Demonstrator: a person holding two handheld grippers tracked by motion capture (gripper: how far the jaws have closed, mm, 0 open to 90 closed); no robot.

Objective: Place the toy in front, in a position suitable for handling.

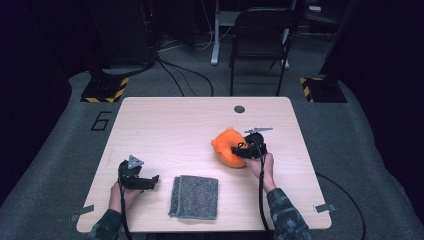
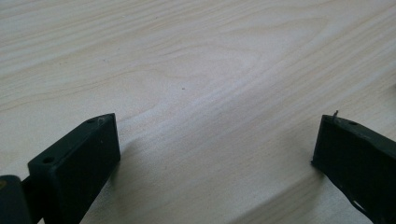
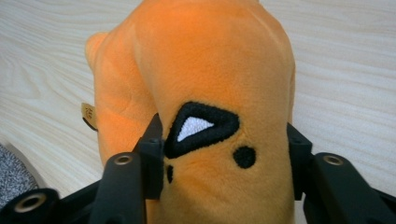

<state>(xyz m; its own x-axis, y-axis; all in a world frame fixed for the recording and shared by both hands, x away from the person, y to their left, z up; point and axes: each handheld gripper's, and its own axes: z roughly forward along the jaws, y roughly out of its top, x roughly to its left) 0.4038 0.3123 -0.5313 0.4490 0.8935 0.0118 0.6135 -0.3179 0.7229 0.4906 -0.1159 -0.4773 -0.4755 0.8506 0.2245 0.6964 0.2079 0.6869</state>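
Pale wood-grain table point(image 1: 165, 125): right gripper point(image 3: 224, 154) squeezes fuzzy orange plush toy point(image 3: 205, 79); left gripper point(image 2: 215, 149) gapes wide, nothing between; nubby grey folded cloth point(image 1: 194, 196) near edge.

A folded grey towel point(image 1: 194, 197) lies flat near the front edge of the pale wooden bench point(image 1: 180, 125). A small dark round hole point(image 1: 239, 109) sits near the bench's far edge. Beyond it, a black folding chair point(image 1: 261, 35) stands on grey carpet, cables trailing left.
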